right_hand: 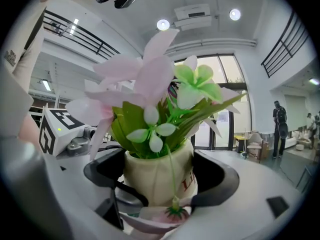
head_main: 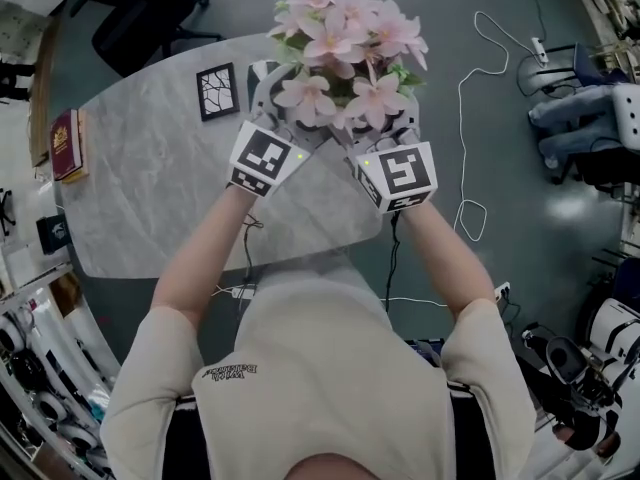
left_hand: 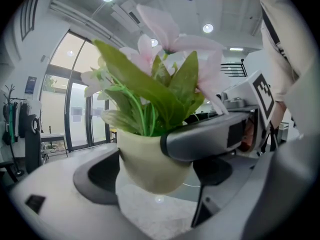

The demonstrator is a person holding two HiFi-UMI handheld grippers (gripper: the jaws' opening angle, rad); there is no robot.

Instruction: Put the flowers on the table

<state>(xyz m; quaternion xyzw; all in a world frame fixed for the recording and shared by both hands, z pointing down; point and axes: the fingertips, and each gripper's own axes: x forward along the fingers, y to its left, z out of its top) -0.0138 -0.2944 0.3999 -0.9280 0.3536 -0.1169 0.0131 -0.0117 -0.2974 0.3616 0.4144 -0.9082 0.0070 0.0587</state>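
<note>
A black-framed picture (head_main: 217, 91) lies upper left of centre. A red book (head_main: 67, 145) sits far left. A black office chair (head_main: 140, 20) stands at top left.

Flowers (head_main: 345, 38) in pot (left_hand: 150, 159), above desk (head_main: 150, 178), between left gripper (left_hand: 150, 166) and right gripper (right_hand: 162, 184). Frame (head_main: 217, 91) on desk, left of pot. Book (head_main: 68, 145) at desk's left edge. Chair (head_main: 140, 18) behind desk.

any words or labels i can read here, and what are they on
"Li": red letters on the cream flower pot; the rest of the word is hidden.
Print on the person's shirt: too small to read.
Gold mark on the red book: too blurred to read.
</note>
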